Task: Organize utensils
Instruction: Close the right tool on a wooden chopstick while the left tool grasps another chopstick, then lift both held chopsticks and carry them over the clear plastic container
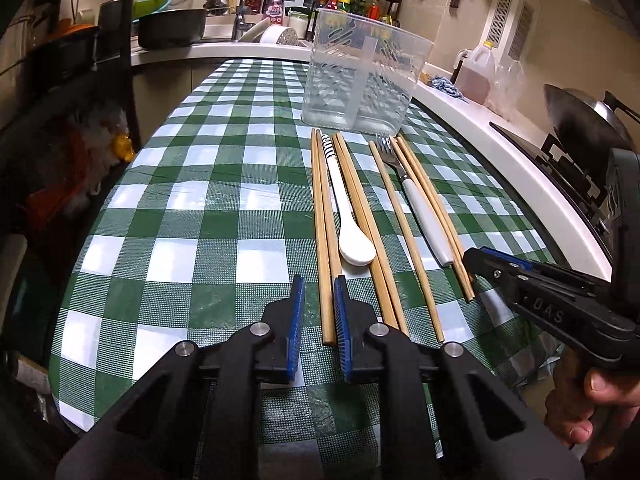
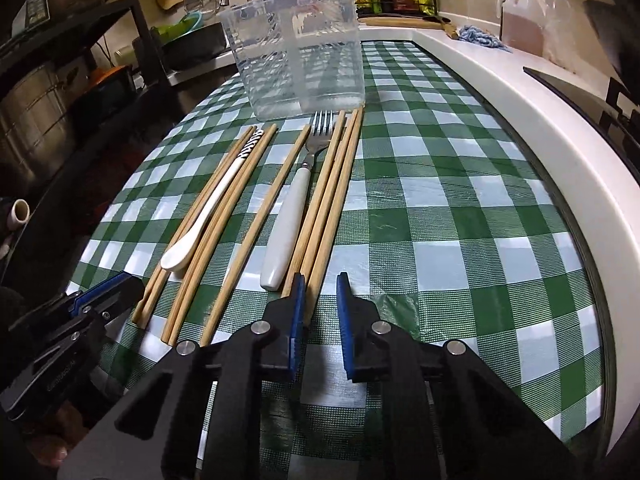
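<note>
Two hand-held grippers over a green-checked tablecloth [image 1: 200, 208], both with jaws parted and holding nothing. Left gripper [image 1: 318, 312]: near ends of the leftmost chopsticks [image 1: 322, 240] lie between its blue pads. Right gripper [image 2: 320, 308]: positioned at the near ends of the rightmost chopsticks [image 2: 332, 200]. Between these, lying lengthwise: one white spoon [image 1: 348, 216], bowl toward the cameras; one white-handled fork [image 2: 292, 208], tines toward the container. Clear divided plastic container [image 1: 366, 72]: upright, just beyond the utensil tips.
</note>
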Demonstrator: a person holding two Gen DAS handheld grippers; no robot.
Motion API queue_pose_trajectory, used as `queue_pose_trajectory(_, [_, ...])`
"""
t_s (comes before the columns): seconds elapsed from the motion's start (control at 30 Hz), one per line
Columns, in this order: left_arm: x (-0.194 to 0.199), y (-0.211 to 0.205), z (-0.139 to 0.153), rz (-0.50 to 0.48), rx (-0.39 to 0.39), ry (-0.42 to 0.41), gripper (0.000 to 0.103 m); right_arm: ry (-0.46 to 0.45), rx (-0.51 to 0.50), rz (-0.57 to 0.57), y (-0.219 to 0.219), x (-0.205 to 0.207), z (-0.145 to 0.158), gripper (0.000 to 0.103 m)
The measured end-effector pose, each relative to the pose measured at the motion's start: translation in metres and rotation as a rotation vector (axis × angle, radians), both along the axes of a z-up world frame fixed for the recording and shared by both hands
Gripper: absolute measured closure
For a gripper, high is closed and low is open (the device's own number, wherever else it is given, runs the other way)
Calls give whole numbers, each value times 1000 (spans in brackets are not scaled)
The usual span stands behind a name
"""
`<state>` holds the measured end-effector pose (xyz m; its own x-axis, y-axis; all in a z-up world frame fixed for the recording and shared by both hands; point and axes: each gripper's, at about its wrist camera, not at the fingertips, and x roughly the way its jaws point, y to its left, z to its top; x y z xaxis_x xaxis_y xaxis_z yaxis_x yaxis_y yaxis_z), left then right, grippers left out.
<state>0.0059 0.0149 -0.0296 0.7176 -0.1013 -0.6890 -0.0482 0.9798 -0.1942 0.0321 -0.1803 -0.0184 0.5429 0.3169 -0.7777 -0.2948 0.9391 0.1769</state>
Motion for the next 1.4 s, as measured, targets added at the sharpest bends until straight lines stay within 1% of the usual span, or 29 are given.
queue_pose_trajectory(0.13, [2,-1,-2,-5,-6,6,88,8,-30,2,0,-1,1,86])
queue_pose_trajectory(0.2, [3,-3,-3,-13,-2,10,88,13,-36,-1,-2,-2,2,88])
queue_pose_trajectory(0.27, [3,-6,-3,-16,20,6,88,14,-50,-12,-4,-4,3,99])
queue_pose_trajectory(0.33, [3,-6,-2,-9,36,5,92,15,-72,-37,-8,-6,4,99])
queue_pose_trajectory(0.47, [1,0,-1,18,38,4,93,31,-85,-78,-18,-8,6,99])
queue_pose_trajectory(0.5, [1,1,-2,20,39,6,93,33,-80,-79,-19,-8,6,99])
queue_pose_trajectory(0.53, [1,1,-3,13,31,9,93,35,-76,-74,-19,-7,5,95])
queue_pose_trajectory(0.6, [3,-3,-4,1,40,17,93,45,-63,-67,-19,-6,3,94])
queue_pose_trajectory(0.63, [3,-4,-5,-2,50,16,93,53,-65,-64,-18,-5,2,94])
queue_pose_trajectory(0.83, [4,-11,-4,-7,97,10,93,30,-92,-56,-14,-4,1,94])
queue_pose_trajectory(0.9, [4,-12,-4,-5,114,8,96,33,-92,-65,-15,-4,1,96])
queue_pose_trajectory(0.97, [3,-9,-2,5,112,7,96,49,-76,-86,-20,-5,2,97])
queue_pose_trajectory(1.07, [3,-6,-2,19,110,5,96,43,-105,-117,-23,-8,4,97])
queue_pose_trajectory(1.13, [3,-6,-3,14,110,7,96,52,-103,-133,-26,-7,2,96])
queue_pose_trajectory(1.4, [5,-7,-2,14,110,5,96,42,-100,-132,-26,-4,2,95])
